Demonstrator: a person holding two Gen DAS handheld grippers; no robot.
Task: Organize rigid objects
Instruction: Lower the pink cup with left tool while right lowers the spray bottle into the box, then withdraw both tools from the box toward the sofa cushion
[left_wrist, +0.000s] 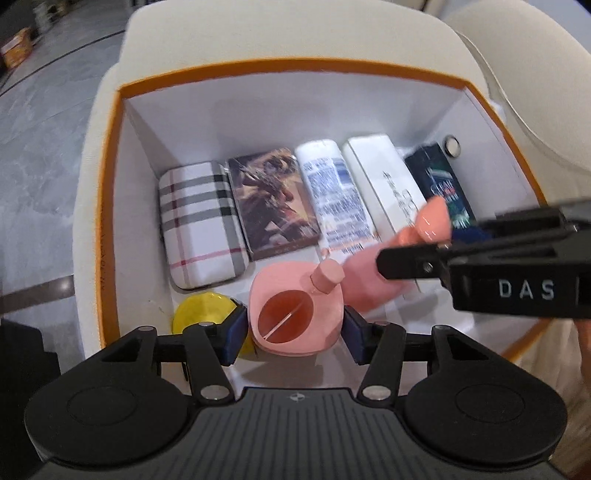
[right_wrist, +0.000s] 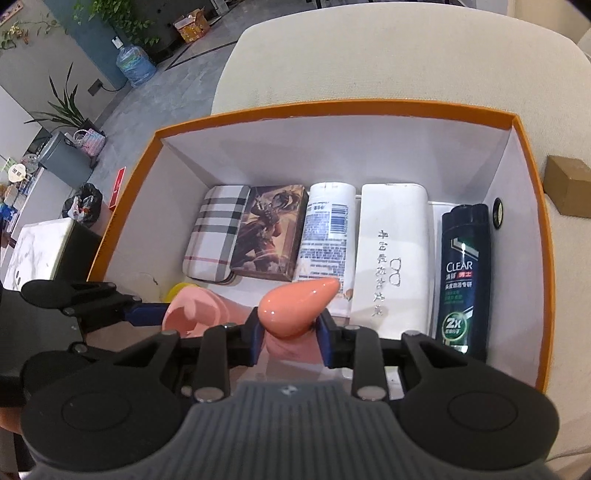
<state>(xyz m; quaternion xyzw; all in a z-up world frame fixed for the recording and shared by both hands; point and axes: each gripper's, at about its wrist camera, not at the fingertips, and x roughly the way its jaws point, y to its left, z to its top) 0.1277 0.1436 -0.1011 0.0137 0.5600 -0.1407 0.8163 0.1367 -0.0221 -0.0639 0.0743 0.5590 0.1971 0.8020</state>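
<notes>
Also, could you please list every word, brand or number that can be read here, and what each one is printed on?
"CLEAR" on the dark shampoo bottle.
"2X" lower on the same bottle.
"DAS" on the right claw, seen from the left wrist.
Handwritten characters and a glasses sketch on the white case: not legible to me.
Fine print on the white bottle: too small to read.

From my feed this looks like an office lounge or lobby rather than a home. I take the cream upholstered sofa (right_wrist: 369, 55) as my landmark: beyond its left end runs a grey polished stone floor (right_wrist: 155, 92), with a blue water-cooler jug (right_wrist: 135, 62) standing against a dark teal wall (right_wrist: 99, 44). Near the jug I see leafy green potted plants (right_wrist: 66, 103), an open brown cardboard carton (right_wrist: 192, 26), a grey bin (right_wrist: 62, 158) and a white marble-topped table (right_wrist: 37, 243).
</notes>
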